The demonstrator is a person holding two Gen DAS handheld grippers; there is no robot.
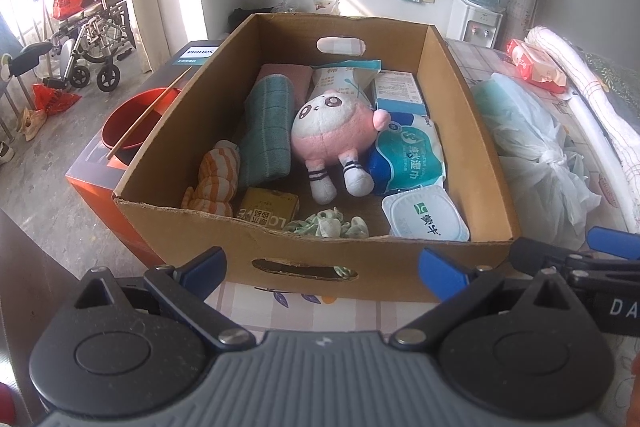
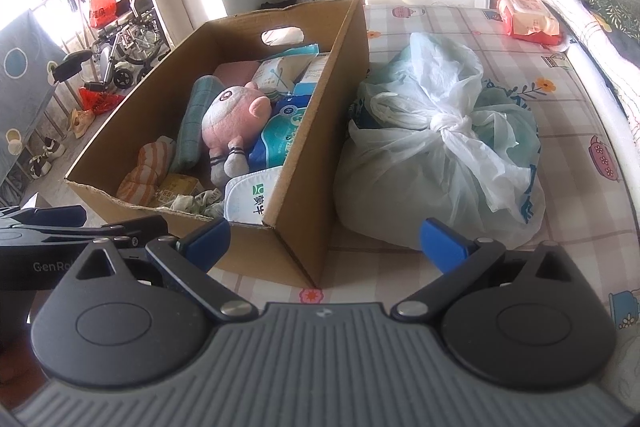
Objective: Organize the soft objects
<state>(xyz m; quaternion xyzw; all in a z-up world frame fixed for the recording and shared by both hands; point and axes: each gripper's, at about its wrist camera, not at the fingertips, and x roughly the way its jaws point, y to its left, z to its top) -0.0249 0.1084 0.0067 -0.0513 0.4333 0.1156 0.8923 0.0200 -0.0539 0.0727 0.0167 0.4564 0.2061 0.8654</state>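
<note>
Holding our left gripper (image 1: 322,269) spread wide and empty before the near wall of the cardboard box (image 1: 280,251), we keep our right gripper (image 2: 324,241) just as wide, empty too, near the box's front right corner. Inside the box lie a pink plush toy (image 1: 334,131) in the middle, a rolled green towel (image 1: 266,131) on its left, an orange striped cloth (image 1: 214,183) in the near left corner, a blue wipes pack (image 1: 408,157) on its right, and a white lidded tub (image 1: 424,217). A crumpled greenish thing by the near wall may be socks. A knotted plastic bag (image 2: 440,163) sits just beside the box's right wall on the patterned cloth (image 2: 560,131), which lies bare beyond it.
</note>
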